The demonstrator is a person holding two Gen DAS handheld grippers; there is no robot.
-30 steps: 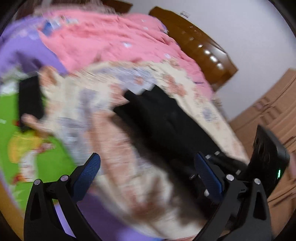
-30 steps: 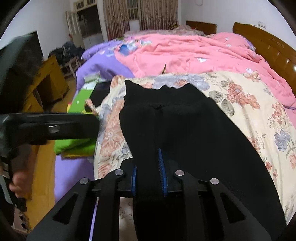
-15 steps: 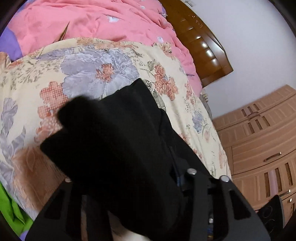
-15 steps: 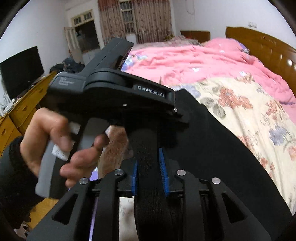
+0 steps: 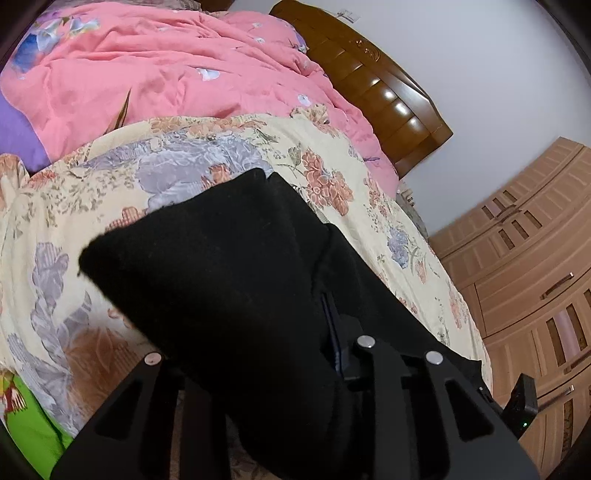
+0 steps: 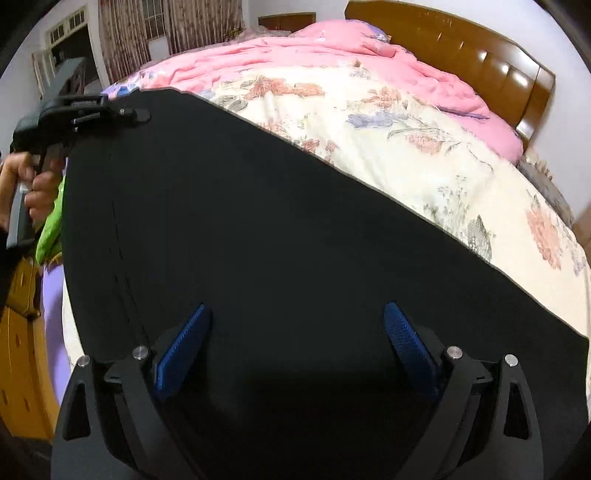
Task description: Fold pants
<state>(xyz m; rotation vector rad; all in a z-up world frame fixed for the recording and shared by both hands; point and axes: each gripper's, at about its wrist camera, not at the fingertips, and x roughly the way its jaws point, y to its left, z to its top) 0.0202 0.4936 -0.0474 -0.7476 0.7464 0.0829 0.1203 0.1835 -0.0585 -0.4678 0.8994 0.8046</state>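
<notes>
My right claw (image 6: 295, 350) stands wide open, its two blue pads (image 6: 183, 350) spread apart with nothing between them, hovering just over the black pants (image 6: 258, 221) that lie spread flat across the floral quilt (image 6: 424, 155) on the bed. That same right view shows what my left camera cannot: my left claw (image 6: 142, 115) seen from the side at the far left corner of the pants, closed onto the fabric edge, with my bare hand (image 6: 26, 184) wrapped around its handle. From the left wrist the picture is different: the pants (image 5: 229, 280) are bunched into a thick black fold that drapes over my left claw (image 5: 325, 332) and hides most of its fingers, only a thin sliver of blue pad (image 5: 338, 354) peeking out beside the cloth, so the grip there reads as clamped on the pants. The left view alone shows the tall wooden wardrobe (image 5: 524, 258) to the right, while the right view alone shows curtains (image 6: 147, 33) and a yellow wooden cabinet (image 6: 18, 350) at the left edge. Both show the pink duvet (image 5: 166, 70) piled behind the quilt and the brown headboard (image 6: 461, 55)
</notes>
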